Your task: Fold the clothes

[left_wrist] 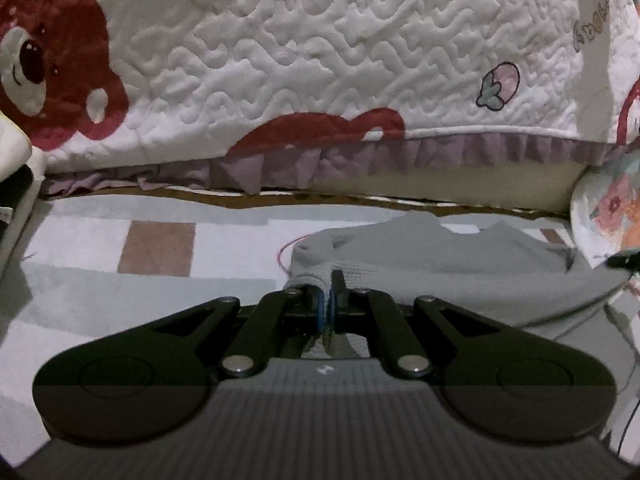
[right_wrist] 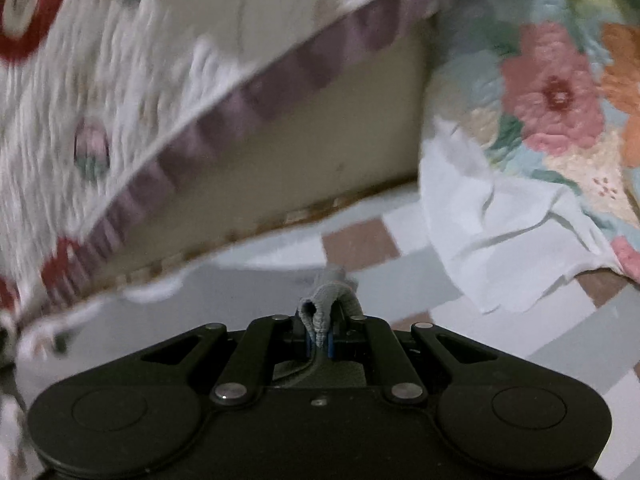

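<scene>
Checked bedding (left_wrist: 160, 248) in grey, white and brown squares forms the work surface, backed by a quilted cover with red bear prints (left_wrist: 320, 60) and a purple frill along its lower edge. Left wrist view: the left gripper (left_wrist: 327, 300) is clamped on a bunched edge of the grey knit garment (left_wrist: 440, 256), with cloth pinched between the blue pads. The rest of the garment spreads to the right across the bedding, partly doubled over itself. A thin red thread (left_wrist: 285, 252) lies at its far left edge, and a dark tip at the right border may be the other tool; this cannot be confirmed. Right wrist view: the right gripper (right_wrist: 320, 336) is likewise closed on a small ruffle of the same grey knit, which stands up between the fingers; the view is tilted and blurred, so the body of the garment is not visible here. Risks: the right hold takes in only a narrow ruffle, so loose knit could slip out under tension; uneven pull between the 2 tools could skew the fold line or stretch the fabric. Obstructions: a floral quilt (right_wrist: 560, 100) and crumpled white cloth (right_wrist: 500, 232) crowd the right side, and the bear cover limits travel forward.
</scene>
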{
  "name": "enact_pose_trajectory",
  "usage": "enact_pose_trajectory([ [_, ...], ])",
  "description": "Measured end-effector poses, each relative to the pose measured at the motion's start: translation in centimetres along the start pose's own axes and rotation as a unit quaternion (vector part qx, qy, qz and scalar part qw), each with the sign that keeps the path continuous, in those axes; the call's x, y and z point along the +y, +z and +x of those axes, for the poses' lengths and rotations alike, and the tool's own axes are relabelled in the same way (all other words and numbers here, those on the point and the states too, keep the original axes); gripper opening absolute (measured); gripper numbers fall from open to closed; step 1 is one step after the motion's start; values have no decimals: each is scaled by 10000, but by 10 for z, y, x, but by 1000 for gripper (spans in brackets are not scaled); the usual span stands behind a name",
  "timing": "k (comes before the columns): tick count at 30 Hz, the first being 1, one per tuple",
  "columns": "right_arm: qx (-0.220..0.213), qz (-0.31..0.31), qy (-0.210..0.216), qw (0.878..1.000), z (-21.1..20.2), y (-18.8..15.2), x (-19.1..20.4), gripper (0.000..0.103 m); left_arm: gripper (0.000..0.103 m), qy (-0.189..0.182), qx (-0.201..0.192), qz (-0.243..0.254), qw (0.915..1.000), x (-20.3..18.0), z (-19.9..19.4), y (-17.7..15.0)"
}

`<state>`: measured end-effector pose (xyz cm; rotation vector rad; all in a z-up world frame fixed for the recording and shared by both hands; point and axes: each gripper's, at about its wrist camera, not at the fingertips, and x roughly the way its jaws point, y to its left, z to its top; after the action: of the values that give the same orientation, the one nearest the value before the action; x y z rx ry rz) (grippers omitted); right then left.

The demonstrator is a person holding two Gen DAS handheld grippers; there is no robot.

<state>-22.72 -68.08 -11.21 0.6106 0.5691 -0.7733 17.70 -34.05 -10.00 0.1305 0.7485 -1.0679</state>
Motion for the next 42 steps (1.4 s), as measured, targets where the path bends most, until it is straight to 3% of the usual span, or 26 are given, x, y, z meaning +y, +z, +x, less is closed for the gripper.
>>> enact_pose_trajectory([
  [4,128,301,52,9995,15,13,-7,8,3,-35,91,-104,9999,0,9,-1],
  [7,129,733,85,9972,31,23,-19,8,4,-150,509,-838,9951,19,34,3],
  [10,153,1390,72,9901,50,17,-32,9,7,456,782,-708,9934,27,61,1],
  [12,182,1939,41,9808,64,5,-41,9,7,502,799,-788,9924,27,66,-2],
  [14,130,2411,104,9704,73,-5,-51,10,7,424,630,-835,9936,28,59,-2],
  [19,218,2524,563,9657,70,1,-64,17,7,-62,485,-1109,9926,43,46,1],
  [21,166,2516,704,9651,63,6,-69,20,8,-237,441,-1429,9885,53,41,-1],
  [22,88,2441,761,9667,59,8,-70,28,10,-84,138,-1782,9839,60,28,-3],
  [24,-106,2241,858,9707,48,12,-72,30,30,108,-497,-2242,9732,68,0,-6],
  [25,-238,2140,928,9721,42,13,-73,30,41,79,-663,-2129,9748,68,-11,-5],
  [27,-448,1912,992,9755,31,13,-77,30,45,21,-987,-1898,9768,68,-33,-2],
  [29,-501,1637,879,9813,22,11,-79,30,45,-224,-606,-1451,9873,61,-36,-5],
  [32,-368,1149,810,9894,12,2,-75,30,45,-388,-278,-802,9956,44,-34,-32],
  [35,-62,202,672,9975,5,-13,-55,30,45,-74,8,233,9997,19,-24,-64],
  [37,169,-345,634,9972,3,-22,-40,30,47,55,268,1055,9940,2,-15,-70],
  [40,535,-806,694,9929,11,-30,-19,30,64,731,191,1819,9804,-17,-4,-68],
  [41,660,-945,698,9909,14,-31,-12,30,64,986,145,1983,9751,-20,-1,-66],
  [42,822,-1110,671,9881,19,-30,-4,30,64,828,161,2148,9730,-20,2,-62],
])
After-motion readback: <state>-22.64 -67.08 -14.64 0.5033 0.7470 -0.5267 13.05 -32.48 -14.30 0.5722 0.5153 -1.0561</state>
